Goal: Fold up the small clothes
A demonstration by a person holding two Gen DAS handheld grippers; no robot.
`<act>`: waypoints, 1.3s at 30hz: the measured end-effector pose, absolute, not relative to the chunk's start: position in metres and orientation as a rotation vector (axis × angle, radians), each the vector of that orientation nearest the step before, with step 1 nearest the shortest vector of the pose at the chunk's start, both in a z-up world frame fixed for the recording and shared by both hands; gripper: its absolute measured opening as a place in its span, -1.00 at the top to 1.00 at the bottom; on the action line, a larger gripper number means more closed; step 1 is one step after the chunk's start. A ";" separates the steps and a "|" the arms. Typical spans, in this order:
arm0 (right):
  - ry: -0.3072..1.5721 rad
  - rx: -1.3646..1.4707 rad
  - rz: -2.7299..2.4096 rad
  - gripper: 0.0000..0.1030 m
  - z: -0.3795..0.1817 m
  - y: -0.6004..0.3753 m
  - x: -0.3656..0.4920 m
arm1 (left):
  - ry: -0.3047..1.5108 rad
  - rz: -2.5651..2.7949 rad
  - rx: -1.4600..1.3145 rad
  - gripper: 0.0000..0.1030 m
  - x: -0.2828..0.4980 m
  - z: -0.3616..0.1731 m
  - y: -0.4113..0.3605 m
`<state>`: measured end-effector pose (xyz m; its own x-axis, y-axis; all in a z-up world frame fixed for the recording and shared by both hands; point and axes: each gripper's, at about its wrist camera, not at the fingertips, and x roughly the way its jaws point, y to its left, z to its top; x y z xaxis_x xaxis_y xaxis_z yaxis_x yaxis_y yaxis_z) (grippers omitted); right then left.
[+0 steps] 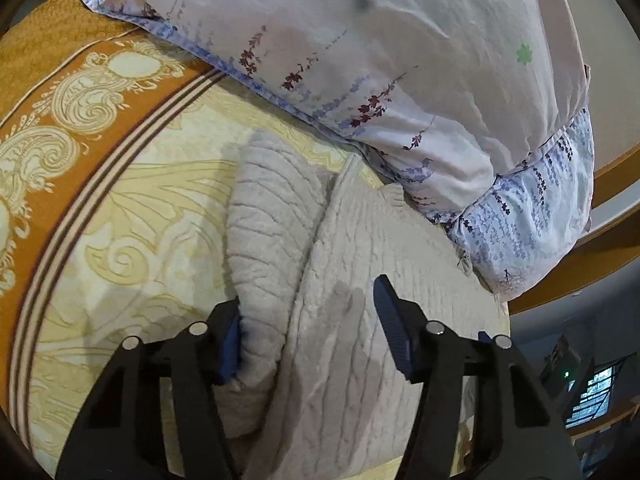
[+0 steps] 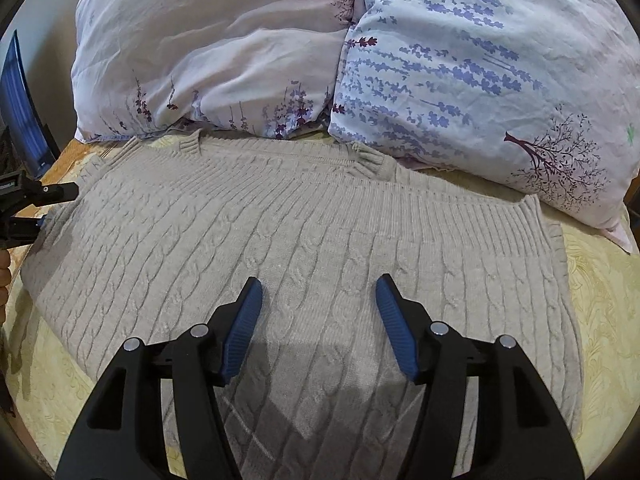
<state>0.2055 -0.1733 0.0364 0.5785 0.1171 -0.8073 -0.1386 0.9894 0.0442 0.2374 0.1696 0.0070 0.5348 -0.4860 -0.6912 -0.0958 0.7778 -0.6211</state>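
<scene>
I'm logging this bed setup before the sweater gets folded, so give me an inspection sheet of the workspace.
Surface: bedspread, cream with an orange patterned border.
Job's things: grey cable-knit sweater spread flat, its sleeve folded over along the body's edge.
Clutter: two floral pillows at the sweater's far edge.
Grippers: left gripper open, straddling the sleeve and the body's edge; whether its pads press the knit I cannot tell. Right gripper open over the sweater's middle, nothing held.
Cables: nothing seen.
Surroundings: wooden bed frame, a dim room beyond.
</scene>
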 end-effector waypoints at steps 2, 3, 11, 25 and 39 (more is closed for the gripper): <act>0.943 -0.019 0.155 -0.22 0.036 -0.174 0.206 | 1.009 -0.253 -0.648 0.05 0.240 0.006 0.163; 0.942 -0.018 0.157 -0.22 0.036 -0.174 0.206 | 1.015 -0.253 -0.644 0.08 0.241 0.006 0.160; 0.933 -0.014 0.164 -0.25 0.035 -0.174 0.204 | 1.038 -0.254 -0.696 0.59 0.242 0.007 0.154; 0.928 0.172 0.255 -0.44 0.048 -0.211 0.183 | 0.948 -0.406 -0.812 0.64 0.242 0.072 0.105; 0.841 0.440 0.228 -0.45 0.060 -0.309 0.145 | 1.042 -0.639 -0.768 0.65 0.270 0.064 -0.059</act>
